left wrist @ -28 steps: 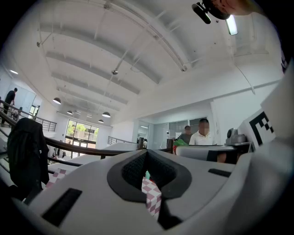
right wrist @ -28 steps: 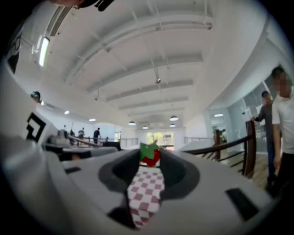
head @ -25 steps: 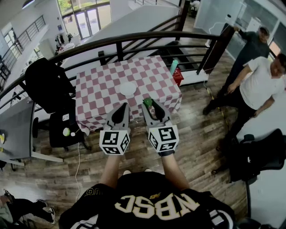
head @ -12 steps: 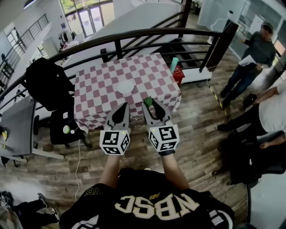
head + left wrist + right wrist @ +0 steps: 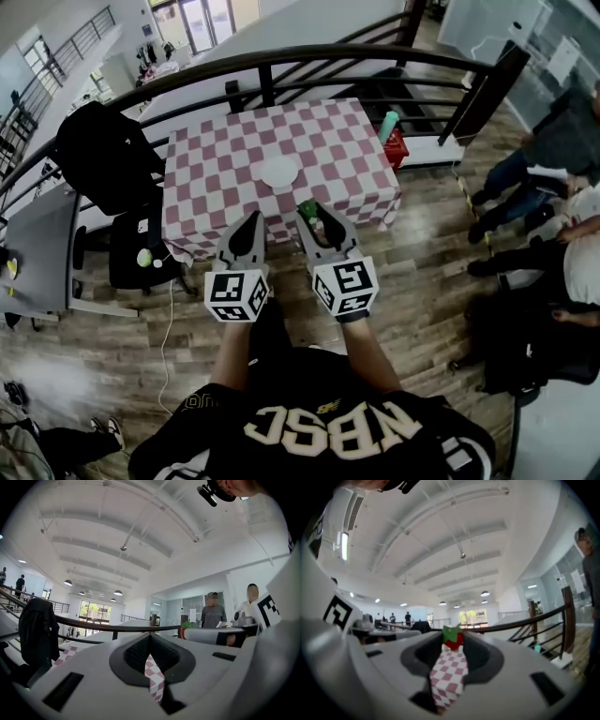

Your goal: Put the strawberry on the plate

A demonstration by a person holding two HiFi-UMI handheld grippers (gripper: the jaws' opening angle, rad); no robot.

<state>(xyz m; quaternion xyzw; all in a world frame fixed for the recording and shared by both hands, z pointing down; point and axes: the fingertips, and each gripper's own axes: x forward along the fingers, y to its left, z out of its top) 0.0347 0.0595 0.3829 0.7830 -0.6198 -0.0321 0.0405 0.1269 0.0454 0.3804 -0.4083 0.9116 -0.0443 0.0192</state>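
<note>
Saw one strawberry (image 5: 453, 638), red with a green top, pinched at the jaw tips of the right tool (image 5: 317, 217), jaws closed only as far as the fruit allowed. Found it held in the air over the near edge of the desk (image 5: 225, 150), well short of the one white plate (image 5: 278, 172) near the desk's middle, with only red-and-white checked cloth between the two. Saw the left tool (image 5: 251, 220) just beside the right one, jaws pressed together on nothing, a thin slit of cloth showing through them. Counted two tools and one marker cube on each. Noted a curved black railing (image 5: 281, 61) behind the desk, a green bottle (image 5: 388, 125) and red crate (image 5: 396, 148) past its right corner, a black chair (image 5: 98, 169) at its left, and two people (image 5: 562, 141) at the right edge.
</note>
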